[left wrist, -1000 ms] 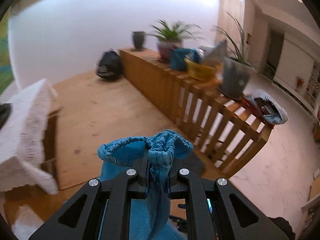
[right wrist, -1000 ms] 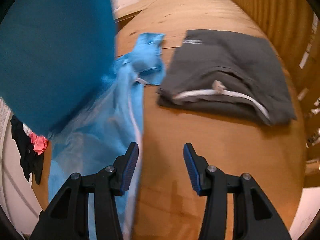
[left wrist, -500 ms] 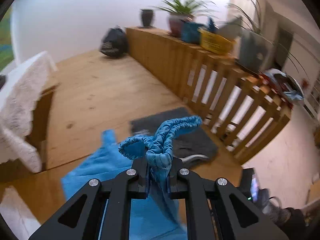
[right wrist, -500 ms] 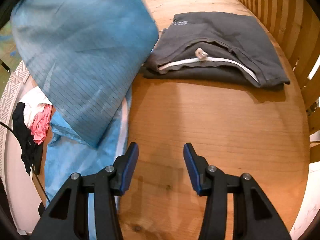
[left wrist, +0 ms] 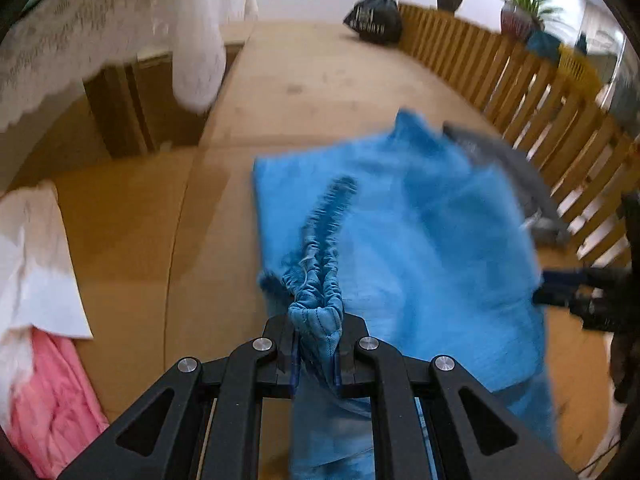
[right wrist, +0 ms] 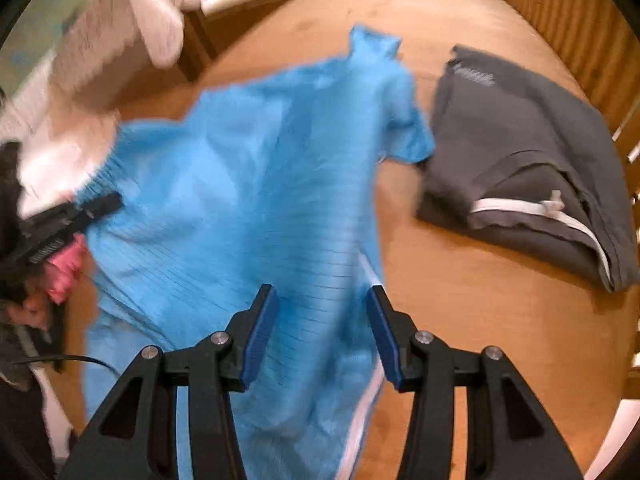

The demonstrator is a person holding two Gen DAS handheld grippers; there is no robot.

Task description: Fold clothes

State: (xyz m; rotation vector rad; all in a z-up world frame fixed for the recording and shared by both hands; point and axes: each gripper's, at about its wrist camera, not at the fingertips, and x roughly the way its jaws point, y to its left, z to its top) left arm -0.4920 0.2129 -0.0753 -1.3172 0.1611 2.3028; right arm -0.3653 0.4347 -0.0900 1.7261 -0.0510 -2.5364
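Blue pleated fabric fills the near field in both wrist views: the blue garment [right wrist: 248, 200] lies spread across the wooden tabletop [right wrist: 480, 320], and everything else is placed from it here. At its near left corner the left gripper [left wrist: 316, 344] is clenched on the gathered elastic waistband [left wrist: 320, 248], which bunches up between the closed fingers and runs away from the camera along the cloth. Over the garment's near right part the right gripper [right wrist: 320, 320] is released, its blue-padded fingers [right wrist: 260, 328] spread wide with the fabric showing in the gap; whether the pads touch the cloth cannot be told. A white stripe edges the garment just under that gripper's right finger.

Left of the blue garment, at the tabletop's edge, lie a pink garment [left wrist: 52, 392] and a white cloth [left wrist: 28, 264]. Right of it and just beside its far sleeve sits a folded grey garment [right wrist: 528, 160] with a white drawstring, resting flat. Beyond that, on the right, runs a wooden slatted railing [left wrist: 540, 112]. Farther off behind the blue garment a white lace cloth [left wrist: 120, 20] drapes over furniture, and a black bag [left wrist: 374, 22] sits by the railing's far end, with potted plants [left wrist: 520, 12] on top of it
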